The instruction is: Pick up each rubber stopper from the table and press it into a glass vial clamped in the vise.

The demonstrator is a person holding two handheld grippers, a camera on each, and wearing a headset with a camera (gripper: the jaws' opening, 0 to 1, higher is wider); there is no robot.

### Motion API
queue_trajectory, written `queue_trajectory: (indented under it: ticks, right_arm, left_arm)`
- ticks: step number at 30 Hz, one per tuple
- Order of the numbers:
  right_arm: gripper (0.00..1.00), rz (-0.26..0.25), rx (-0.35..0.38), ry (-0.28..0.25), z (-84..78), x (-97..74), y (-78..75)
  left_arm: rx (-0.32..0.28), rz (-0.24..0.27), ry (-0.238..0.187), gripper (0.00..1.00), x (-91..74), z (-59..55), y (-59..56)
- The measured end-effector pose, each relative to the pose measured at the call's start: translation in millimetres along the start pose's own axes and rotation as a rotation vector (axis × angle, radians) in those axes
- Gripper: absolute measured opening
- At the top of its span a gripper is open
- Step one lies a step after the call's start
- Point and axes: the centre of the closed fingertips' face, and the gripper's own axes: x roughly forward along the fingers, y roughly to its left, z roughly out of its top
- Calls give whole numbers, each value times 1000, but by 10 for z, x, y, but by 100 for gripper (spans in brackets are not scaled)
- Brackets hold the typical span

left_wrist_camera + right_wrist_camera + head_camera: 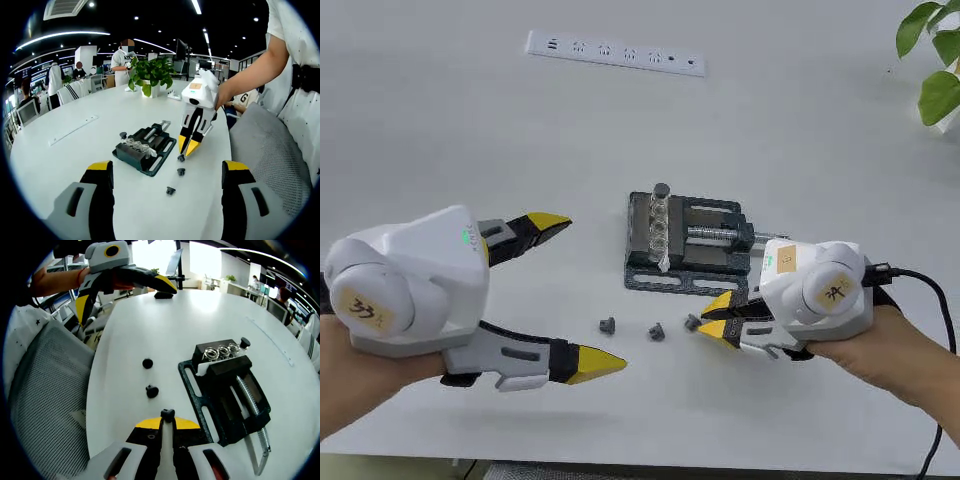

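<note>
The right gripper [167, 422] is pinching a rubber stopper [167, 414] at the very tips of its yellow jaws, which are standing almost together with just the stopper's width between them. It is doing this just beside the vise [705, 262], off the front edge that is facing the person and low over the white table [470, 120]. Whether the stopper is resting on the surface or hanging clear of it I cannot tell. A nearer loose stopper [657, 331] is lying on the table a little further out from that same front edge. A farther loose stopper [608, 325] is lying beyond it, both apart from the vise. The vise itself is clamping a row of glass vials [660, 235] upright between its jaws. The capped vial [661, 192] at the end of the row furthest from the person is wearing a dark stopper, while the others are standing open-mouthed. The left gripper [582, 292] is hovering well to the left of the vise with its jaws spread wide and nothing between them. A power strip [615, 52] is lying well beyond the vise's far side, and plant leaves [932, 60] are showing off to its far right.
</note>
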Motion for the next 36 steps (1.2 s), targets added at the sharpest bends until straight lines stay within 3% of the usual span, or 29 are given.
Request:
queue_trajectory:
  ticks: [36]
  right_arm:
    - [0, -25, 1, -11, -11, 13, -5]
  left_arm:
    - [-5, -4, -14, 88, 60, 37, -21]
